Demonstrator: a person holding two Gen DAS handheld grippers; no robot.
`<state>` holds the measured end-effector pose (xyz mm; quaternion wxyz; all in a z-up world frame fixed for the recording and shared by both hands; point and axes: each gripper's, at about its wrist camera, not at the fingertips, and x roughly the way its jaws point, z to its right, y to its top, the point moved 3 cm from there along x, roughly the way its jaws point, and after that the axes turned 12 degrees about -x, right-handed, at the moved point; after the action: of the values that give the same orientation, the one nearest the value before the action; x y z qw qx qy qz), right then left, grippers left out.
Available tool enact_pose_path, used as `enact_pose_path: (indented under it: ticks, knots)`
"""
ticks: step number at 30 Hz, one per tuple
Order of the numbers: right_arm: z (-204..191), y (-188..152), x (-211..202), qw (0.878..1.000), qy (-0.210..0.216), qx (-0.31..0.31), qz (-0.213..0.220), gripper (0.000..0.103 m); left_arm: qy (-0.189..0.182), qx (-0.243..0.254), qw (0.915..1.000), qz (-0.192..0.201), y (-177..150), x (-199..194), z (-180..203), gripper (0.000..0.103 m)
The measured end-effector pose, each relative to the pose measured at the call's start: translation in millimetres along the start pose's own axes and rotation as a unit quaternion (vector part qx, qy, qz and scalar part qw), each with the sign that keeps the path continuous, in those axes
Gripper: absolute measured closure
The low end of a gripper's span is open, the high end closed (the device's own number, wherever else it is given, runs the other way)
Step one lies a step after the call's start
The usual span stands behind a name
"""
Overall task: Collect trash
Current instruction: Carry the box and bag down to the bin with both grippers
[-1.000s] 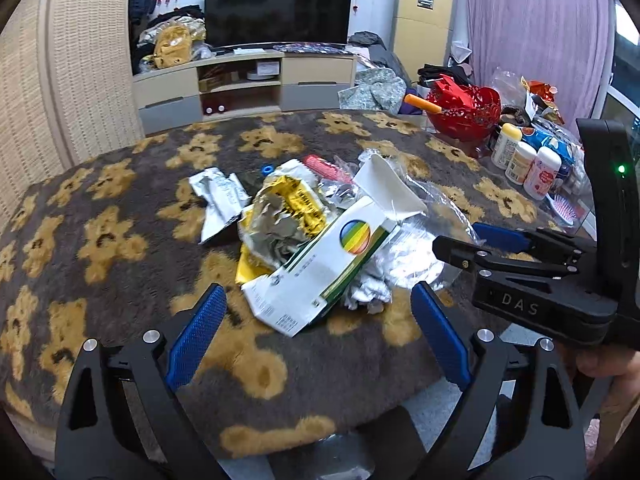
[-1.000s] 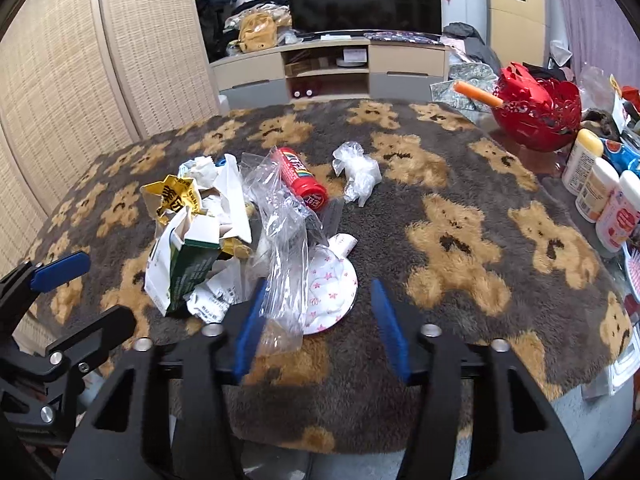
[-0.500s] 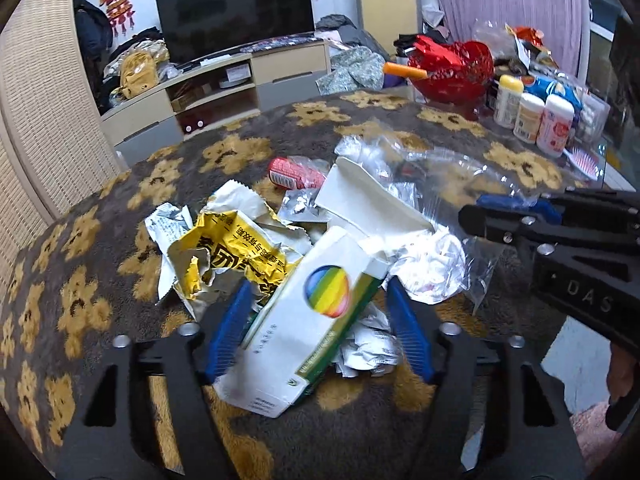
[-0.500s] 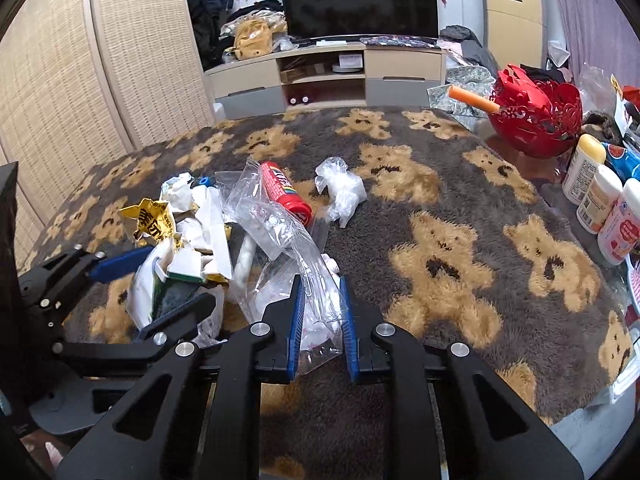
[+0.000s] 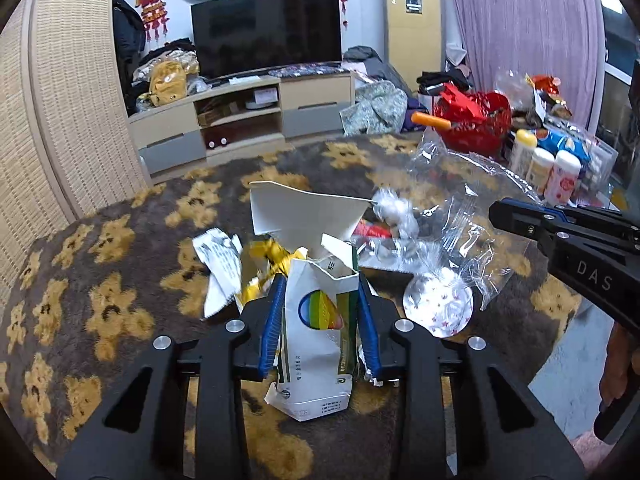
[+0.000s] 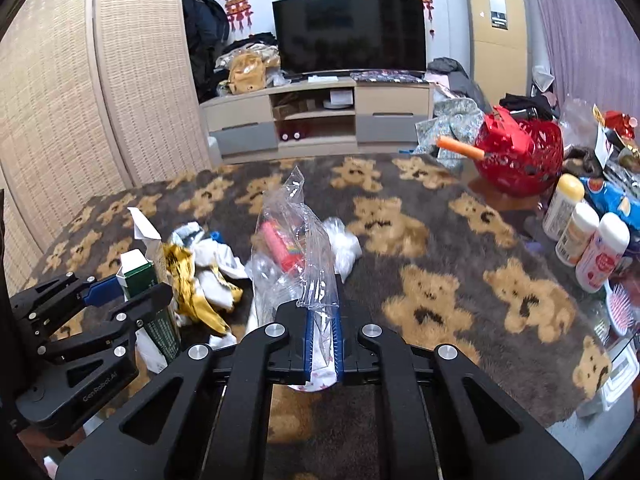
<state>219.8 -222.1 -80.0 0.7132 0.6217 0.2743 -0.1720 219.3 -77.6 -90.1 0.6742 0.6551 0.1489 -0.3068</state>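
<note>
Left wrist view: jaws now clamped on upright carton [image 5: 316, 332], previously open.

Bright, even indoor light, soft shadows; both fisheye views bow hard at the dark corners, plastic bag [image 6: 298, 248] glinting, slightly smeared.

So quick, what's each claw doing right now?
Left gripper: closed on the milk carton.
Right gripper: closed on the clear plastic bag.

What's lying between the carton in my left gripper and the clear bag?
Left wrist view: a small white patterned disc lies between the carton and the clear bag.
</note>
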Motion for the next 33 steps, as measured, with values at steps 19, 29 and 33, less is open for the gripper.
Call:
enact_pose_path:
  ticks: [19,29,33]
  knots:
    - [-19,39,-168,0.996,-0.015,-0.026,0.081,0.094,-0.023,-0.020,0.9968,0.074,42,-164,25,0.071]
    - [-26,-17,-249,0.996,-0.023,-0.029,0.076,0.094,-0.027,0.012,0.9944,0.101,3,-264,54,0.071]
    - [-36,-51,-259,0.998,-0.015,-0.030,0.059,0.094,-0.037,0.034,0.9950,0.086,-32,-281,71,0.071]
